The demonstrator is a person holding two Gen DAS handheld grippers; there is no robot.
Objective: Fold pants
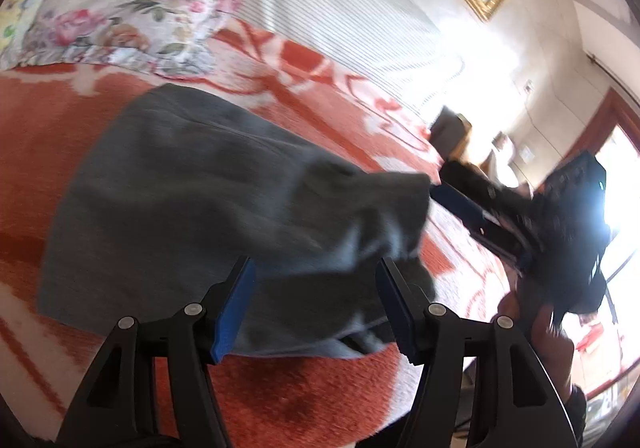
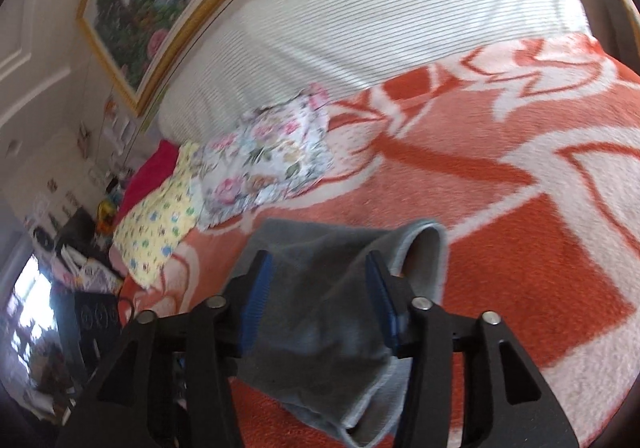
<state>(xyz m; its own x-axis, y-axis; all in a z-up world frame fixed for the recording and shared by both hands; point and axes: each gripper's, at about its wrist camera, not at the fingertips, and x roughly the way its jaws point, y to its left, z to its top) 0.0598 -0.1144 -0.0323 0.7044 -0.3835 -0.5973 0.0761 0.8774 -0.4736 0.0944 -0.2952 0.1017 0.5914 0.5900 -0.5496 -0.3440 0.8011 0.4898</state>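
Left gripper [image 1: 316, 304]: jaws spread open above the near edge of the pants [image 1: 200, 204], holding nothing. Right gripper [image 2: 320, 300]: jaws also apart, with grey cloth bunched between them; whether the pads touch it cannot be told. The pants lie partly folded on the orange blanket [image 1: 320, 400] of the bed, probably lifted at one end to form the next fold. Beyond lies a floral pillow [image 1: 120, 16]. Motion blur obscures cloth edges.

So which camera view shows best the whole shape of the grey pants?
The left wrist view: the pants lie spread on the orange blanket, most edges visible. The right wrist view shows only one bunched end between the open right gripper fingers.
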